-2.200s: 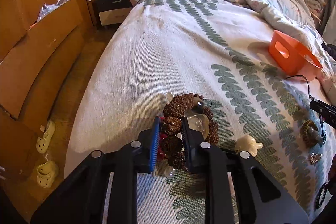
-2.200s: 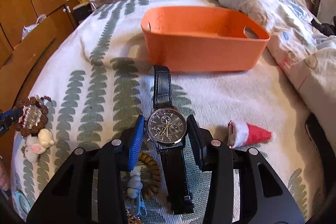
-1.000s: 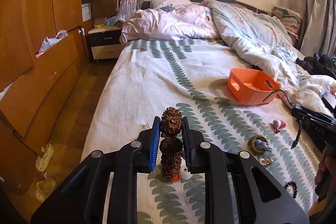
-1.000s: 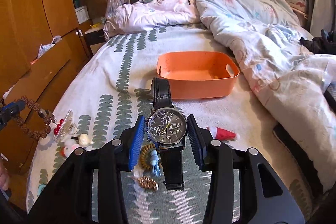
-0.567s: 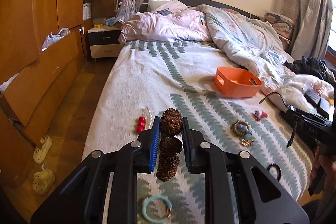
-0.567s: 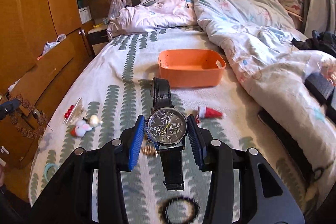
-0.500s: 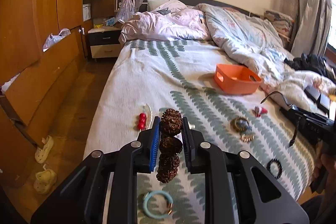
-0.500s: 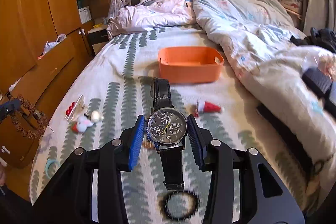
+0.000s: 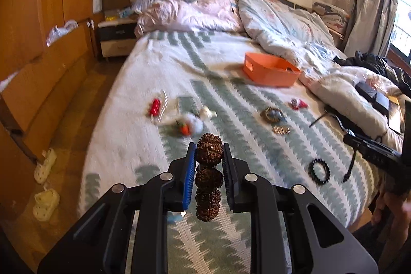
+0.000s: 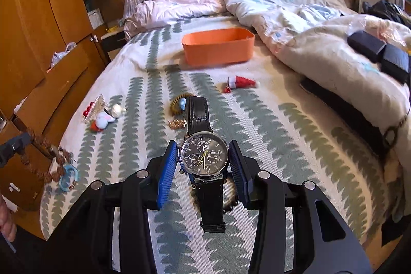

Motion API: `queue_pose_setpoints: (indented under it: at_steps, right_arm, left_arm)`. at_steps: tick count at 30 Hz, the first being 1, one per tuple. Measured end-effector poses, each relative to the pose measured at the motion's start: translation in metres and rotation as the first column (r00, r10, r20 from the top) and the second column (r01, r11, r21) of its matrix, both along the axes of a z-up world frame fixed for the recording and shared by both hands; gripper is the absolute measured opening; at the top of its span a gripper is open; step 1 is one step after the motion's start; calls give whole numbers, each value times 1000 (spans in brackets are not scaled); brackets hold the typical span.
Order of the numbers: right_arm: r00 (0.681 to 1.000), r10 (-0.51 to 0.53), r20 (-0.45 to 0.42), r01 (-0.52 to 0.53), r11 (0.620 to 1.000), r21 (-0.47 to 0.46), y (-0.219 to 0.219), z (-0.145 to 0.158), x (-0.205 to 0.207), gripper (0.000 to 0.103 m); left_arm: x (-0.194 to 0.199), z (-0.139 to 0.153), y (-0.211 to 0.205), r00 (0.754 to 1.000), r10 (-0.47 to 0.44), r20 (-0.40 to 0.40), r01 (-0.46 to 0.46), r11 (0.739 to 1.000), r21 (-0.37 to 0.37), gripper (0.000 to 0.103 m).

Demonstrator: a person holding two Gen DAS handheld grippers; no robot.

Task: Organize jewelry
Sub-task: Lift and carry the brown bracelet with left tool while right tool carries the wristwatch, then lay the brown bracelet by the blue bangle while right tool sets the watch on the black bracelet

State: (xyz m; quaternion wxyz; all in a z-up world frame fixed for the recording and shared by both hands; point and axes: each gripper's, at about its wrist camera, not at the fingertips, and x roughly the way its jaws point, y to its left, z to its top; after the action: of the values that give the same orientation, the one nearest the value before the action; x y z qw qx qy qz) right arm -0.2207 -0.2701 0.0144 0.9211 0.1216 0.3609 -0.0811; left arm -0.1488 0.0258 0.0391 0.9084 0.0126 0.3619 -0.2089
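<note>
Both grippers have risen from the bed since 2.2 seconds ago. Left gripper [image 9: 209, 166] has its jaws clenched on a brown knobbly seed-bead bracelet [image 9: 208, 179], which dangles above the leaf-patterned bedspread [image 9: 133, 84]. Right gripper [image 10: 204, 167] grasps a black leather-strapped wristwatch [image 10: 203, 156] by its case, well short of the orange plastic basket [image 10: 218, 49].

On the bed [image 10: 282, 135], the bin [image 10: 218, 49] sits at twelve o'clock in the right wrist view. Nearer, the little hat [image 10: 240, 82] lies at one o'clock, the coiled band [image 10: 178, 103] at eleven, the plush toy [image 10: 101, 122] farther out at ten, with the ring [image 10: 68, 176] at nine by the bed's edge.
</note>
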Motion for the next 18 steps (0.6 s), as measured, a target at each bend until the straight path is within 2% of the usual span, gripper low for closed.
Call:
queue_pose_setpoints:
  at_steps: [6,14,18]
  right_arm:
    - [998,2,-68,-1,1000,9,-2,-22,6,42]
    - [989,19,-144,-22,1000,-17,6,-43,15,42]
    - [989,18,-148,-27,998,-60,11,-44,16,44]
  left_arm:
    - [-2,-39,-4,996,15,-91,-9,998,69,21]
    - [-2,-42,0,994,97,-39,-90,984,154,22]
    - [-1,-37,5,994,111,-23,-107,984,145,40]
